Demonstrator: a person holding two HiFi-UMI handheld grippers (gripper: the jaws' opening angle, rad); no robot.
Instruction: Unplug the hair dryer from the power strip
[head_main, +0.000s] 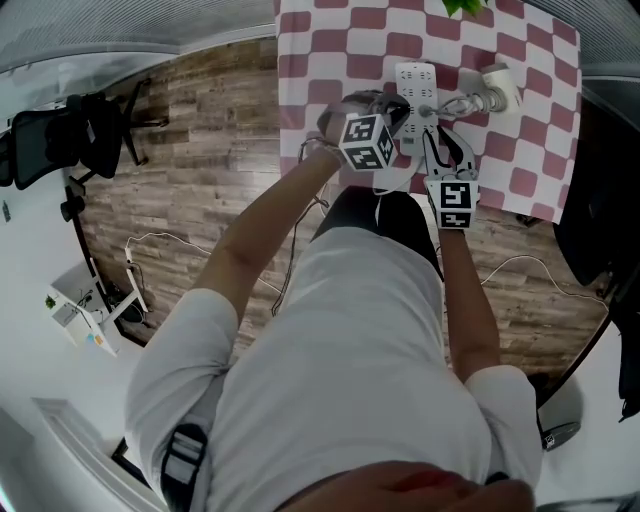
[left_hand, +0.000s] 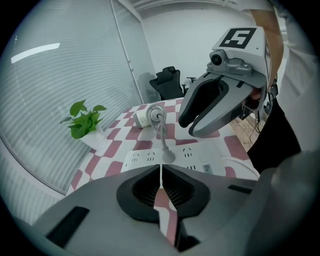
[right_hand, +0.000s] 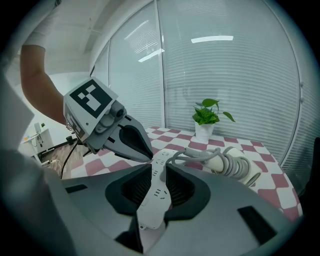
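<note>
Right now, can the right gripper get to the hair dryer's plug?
Probably yes: the right gripper hovers close to the plug with its jaws apart, and nothing lies between them.

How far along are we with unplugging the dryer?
Done: nothing yet; the plug still sits in the power strip, its cord leading to the hair dryer. In hand: both grippers are close over the strip, the left gripper shut and empty, the right gripper open with the strip showing between its jaws, ungripped. Left: steady the strip, grip the plug, pull it out.
</note>
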